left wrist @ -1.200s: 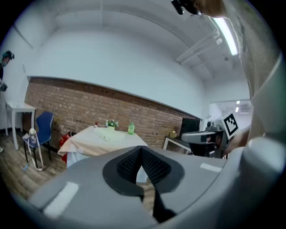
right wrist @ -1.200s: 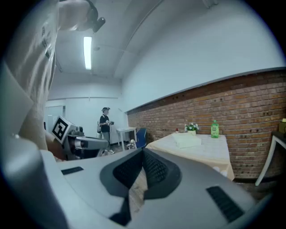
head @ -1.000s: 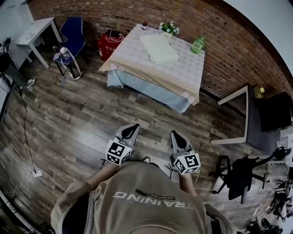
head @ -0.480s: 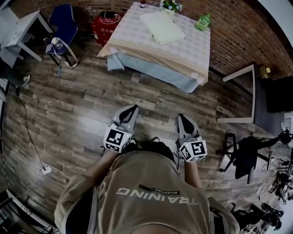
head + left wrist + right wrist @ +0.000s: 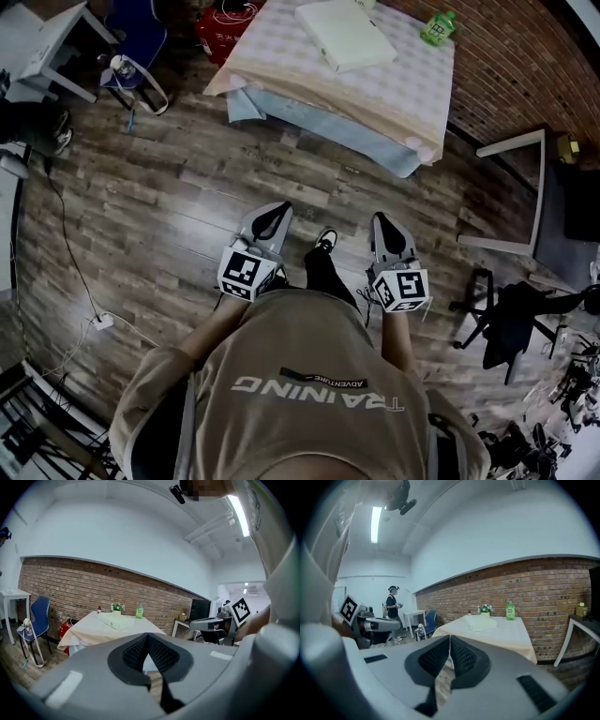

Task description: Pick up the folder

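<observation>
Both sets of jaws are pinched fully together on nothing, left hand-held gripper [image 5: 272, 216] and right hand-held gripper [image 5: 385, 227] alike. The folder [image 5: 345, 34], a pale, flat, thickish rectangle, lies well ahead of them on the draped counter [image 5: 394, 94], with plank floor [image 5: 187, 187] between.

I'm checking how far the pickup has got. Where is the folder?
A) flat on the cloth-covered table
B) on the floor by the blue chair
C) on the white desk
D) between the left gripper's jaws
A: the folder lies flat on the table.
</observation>
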